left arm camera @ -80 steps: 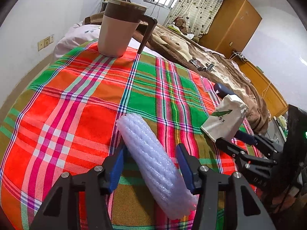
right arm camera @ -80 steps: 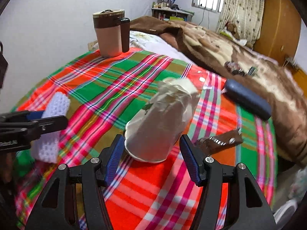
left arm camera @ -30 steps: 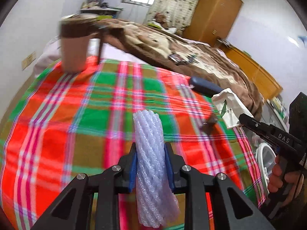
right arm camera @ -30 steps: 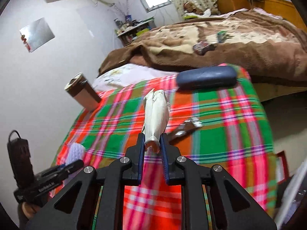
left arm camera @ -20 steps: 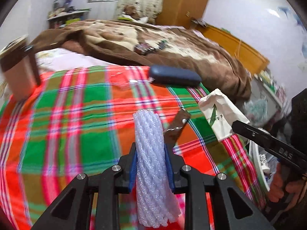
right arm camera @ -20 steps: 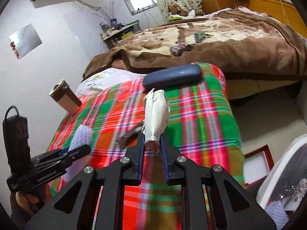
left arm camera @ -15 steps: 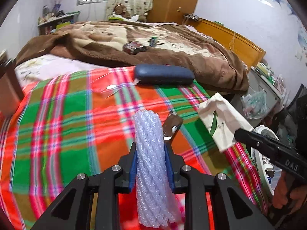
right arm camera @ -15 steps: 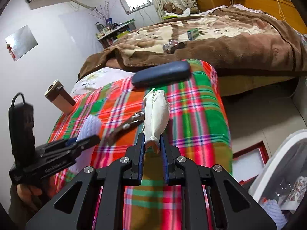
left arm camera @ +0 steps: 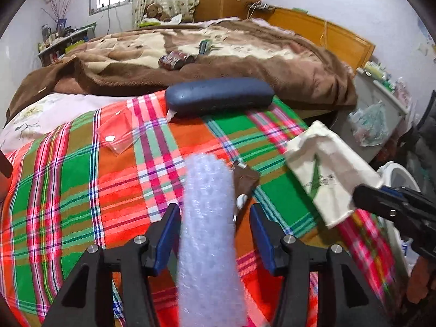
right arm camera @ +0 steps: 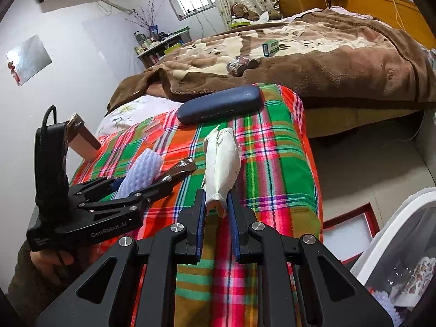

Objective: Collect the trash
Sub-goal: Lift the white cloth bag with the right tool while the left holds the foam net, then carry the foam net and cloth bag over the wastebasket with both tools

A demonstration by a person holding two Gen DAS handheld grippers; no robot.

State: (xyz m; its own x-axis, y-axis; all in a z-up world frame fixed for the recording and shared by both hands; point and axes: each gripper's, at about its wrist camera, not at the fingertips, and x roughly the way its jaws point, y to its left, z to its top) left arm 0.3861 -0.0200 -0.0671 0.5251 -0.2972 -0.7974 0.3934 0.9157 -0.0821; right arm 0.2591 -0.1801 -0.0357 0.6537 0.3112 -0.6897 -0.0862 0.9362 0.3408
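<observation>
Between the spread blue pads of the left tool (left arm camera: 215, 226) stands a white foam-net sleeve (left arm camera: 208, 234), blurred, with a gap showing on each side, so it looks loose rather than pinched, above the plaid cloth; the right wrist view shows the same sleeve (right arm camera: 143, 173) poking up out of the left tool (right arm camera: 147, 184) over the cloth's near left part; the right tool (right arm camera: 215, 204) is pressed together on the lower end of a crumpled white paper bag (right arm camera: 222, 163), which rises upright from its pads; from the left wrist view that bag (left arm camera: 327, 171), printed with a green leaf, sticks out of the right tool (left arm camera: 362, 199) over the right edge of the cloth; a brown wrapper (left arm camera: 244, 179) lies on the plaid cloth (left arm camera: 81, 179) just behind the sleeve; a clear plastic bit (left arm camera: 117, 136) lies farther back on the left; a dark blue case (left arm camera: 218, 96) lies across the far edge of the cloth, against a brown blanket (left arm camera: 272, 65) covering the bed; a brown lidded mug (right arm camera: 81, 141) stands at the far left corner; a white bin (right arm camera: 395, 250) holding scraps sits on the floor at lower right, beside a red-edged tray (right arm camera: 348, 231).
</observation>
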